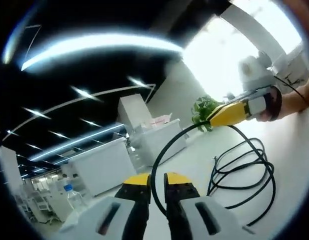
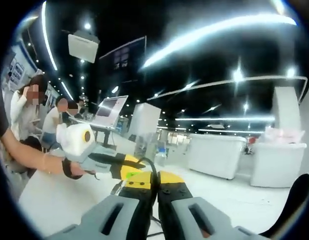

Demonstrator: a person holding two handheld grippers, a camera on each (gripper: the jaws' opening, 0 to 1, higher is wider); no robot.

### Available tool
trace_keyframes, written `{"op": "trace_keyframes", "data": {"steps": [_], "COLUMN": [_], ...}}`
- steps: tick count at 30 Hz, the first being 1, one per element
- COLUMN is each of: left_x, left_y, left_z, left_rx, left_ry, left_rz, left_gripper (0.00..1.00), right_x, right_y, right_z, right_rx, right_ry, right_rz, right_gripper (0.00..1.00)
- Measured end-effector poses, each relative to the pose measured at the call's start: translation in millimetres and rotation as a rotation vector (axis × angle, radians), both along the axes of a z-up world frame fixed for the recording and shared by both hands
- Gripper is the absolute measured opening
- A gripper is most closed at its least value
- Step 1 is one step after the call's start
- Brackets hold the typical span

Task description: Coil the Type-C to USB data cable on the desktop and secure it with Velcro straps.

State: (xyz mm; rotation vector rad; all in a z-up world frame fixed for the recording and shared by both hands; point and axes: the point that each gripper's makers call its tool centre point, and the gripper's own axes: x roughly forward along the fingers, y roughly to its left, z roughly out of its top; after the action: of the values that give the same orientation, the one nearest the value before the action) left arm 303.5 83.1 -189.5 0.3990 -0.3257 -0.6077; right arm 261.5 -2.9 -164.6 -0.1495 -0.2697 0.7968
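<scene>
No brand, label or legible writing can be made out on either tool or on the black data cable (image 1: 244, 175). In the left gripper view, the left gripper (image 1: 157, 186) is seen with its yellow-tipped, dark ribbed jaws nearly together, the thin round cable pinched between them. From there the cable rises in a smooth arc to the right gripper (image 1: 214, 118), whose yellow tip meets the cable's far end while a hand (image 1: 289, 102) grasps its grey body. The rest of the cable lies in loose, overlapping loops on the smooth white desktop (image 1: 294, 160), to the right of the left gripper's jaws.

In the right gripper view, the right gripper (image 2: 156, 181) is shown with its jaws drawn close on the cable (image 2: 153, 170), and the left gripper (image 2: 137, 163) is met tip to tip just beyond.

A clear plastic bottle (image 1: 73, 196) with a blue cap, a leafy green plant (image 1: 203, 111) and white cabinets (image 1: 102, 165) are visible under long ceiling strip lights in a dark-ceilinged hall. Seated people (image 2: 24, 107) and a lit monitor (image 2: 108, 111) are seen at a far table.
</scene>
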Motion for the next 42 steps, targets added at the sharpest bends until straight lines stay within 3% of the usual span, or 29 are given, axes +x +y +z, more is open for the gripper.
{"op": "trace_keyframes", "data": {"steps": [5, 11, 15, 20, 24, 31, 36, 39, 42], "left_x": [1.3, -0.9, -1.4, -0.8, 0.8, 3.9, 3.6, 4.1, 3.6], "left_y": [3.4, 4.8, 5.4, 7.7, 10.7, 16.6, 19.6, 22.4, 25.5], "left_z": [0.7, 5.6, 6.9, 8.0, 8.8, 9.1, 13.2, 15.5, 19.0], "left_rx": [-0.01, -0.003, -0.003, -0.005, -0.039, -0.039, -0.054, -0.074, -0.116], "left_ry": [0.003, -0.024, -0.028, -0.026, -0.003, -0.001, -0.004, -0.002, 0.008], "left_rz": [0.01, 0.009, 0.003, 0.011, 0.008, 0.038, 0.04, 0.041, 0.032], "left_gripper": [0.13, 0.05, 0.05, 0.04, 0.04, 0.04, 0.04, 0.04, 0.04], "right_x": [-1.8, -1.3, -0.4, -0.6, 1.9, 8.2, 19.0, 26.1, 29.0], "right_y": [1.4, 3.1, 3.1, 4.3, -1.8, -16.8, -24.5, -22.6, -13.3], "right_z": [0.2, -1.2, -1.5, -2.4, 3.3, 12.9, 7.2, -10.8, -35.8], "right_rx": [0.023, 0.06, 0.084, 0.083, 0.163, 0.194, 0.151, 0.057, -0.026], "right_ry": [0.017, 0.056, 0.077, 0.074, 0.1, 0.067, 0.063, 0.09, 0.159], "right_rz": [0.017, 0.051, 0.065, 0.058, 0.053, 0.006, -0.05, -0.078, -0.062], "right_gripper": [0.02, 0.02, 0.02, 0.03, 0.03, 0.04, 0.08, 0.12, 0.12]}}
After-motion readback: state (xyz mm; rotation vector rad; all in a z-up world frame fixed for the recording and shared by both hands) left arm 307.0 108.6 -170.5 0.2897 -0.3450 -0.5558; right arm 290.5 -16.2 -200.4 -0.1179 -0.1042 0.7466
